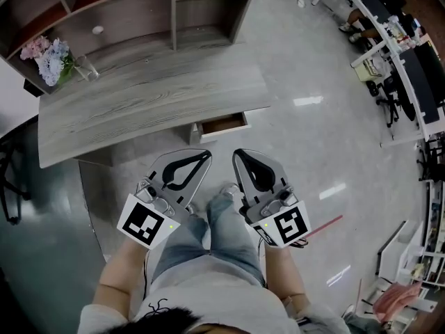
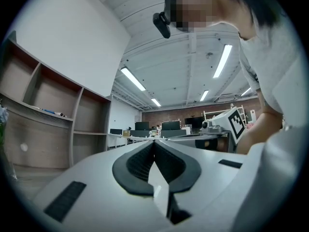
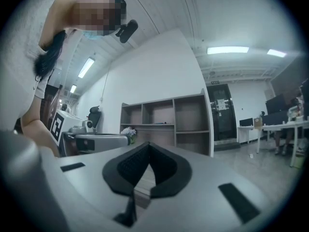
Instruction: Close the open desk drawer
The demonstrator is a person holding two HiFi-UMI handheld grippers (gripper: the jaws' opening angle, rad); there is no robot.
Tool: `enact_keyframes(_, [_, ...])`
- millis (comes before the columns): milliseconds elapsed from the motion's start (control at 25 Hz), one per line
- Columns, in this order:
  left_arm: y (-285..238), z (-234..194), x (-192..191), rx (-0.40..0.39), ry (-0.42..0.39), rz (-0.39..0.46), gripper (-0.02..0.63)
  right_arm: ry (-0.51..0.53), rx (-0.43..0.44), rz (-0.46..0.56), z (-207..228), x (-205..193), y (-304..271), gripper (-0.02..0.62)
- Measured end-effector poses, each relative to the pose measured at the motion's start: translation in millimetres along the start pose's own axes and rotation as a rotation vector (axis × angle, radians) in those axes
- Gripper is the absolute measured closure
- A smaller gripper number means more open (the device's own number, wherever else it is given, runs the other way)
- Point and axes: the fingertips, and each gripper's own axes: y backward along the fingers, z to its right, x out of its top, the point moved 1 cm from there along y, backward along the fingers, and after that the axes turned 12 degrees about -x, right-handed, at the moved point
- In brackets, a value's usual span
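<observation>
Head view: the drawer (image 1: pixel 224 124) is seen pulled out from under the front edge of the grey wood tabletop (image 1: pixel 139 106), right of its middle. Its long axis is aligned with that front edge, and its front panel is turned toward the person. The brown interior is exposed from above.

Both tools are held low, over the person's jeans-clad legs (image 1: pixel 208 235), nearer the person than the drawer and apart from it. The left hand-held gripper (image 1: pixel 201 157) is angled forward and to the right. The right hand-held gripper (image 1: pixel 240 156) is angled forward and to the left, so the two tips are brought near each other. Bare forearms are extended from the lower edge, with the marker cubes nearest the body.

In the left gripper view, the left hand-held gripper (image 2: pixel 154 144) is shown with its pads met at the tip and nothing between them. In the right gripper view, the right hand-held gripper (image 3: pixel 147 146) is likewise closed and empty.

A shelf unit (image 1: pixel 139 12) is positioned behind the tabletop, and a bunch of flowers (image 1: pixel 49 56) is placed at its left end.
</observation>
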Motion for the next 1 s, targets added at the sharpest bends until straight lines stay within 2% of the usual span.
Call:
enact_keyframes(320, [-12,-11,-26,-0.013,0.020,-0.008,0.597,-0.023,-0.015,-0.053,25,-49,-15,0.588])
enact_keyframes(1000, [-31,-25,-135,-0.042,0.025,-0.045,0.597,-0.061,-0.044,-0.085,57,-201,-36,0.588])
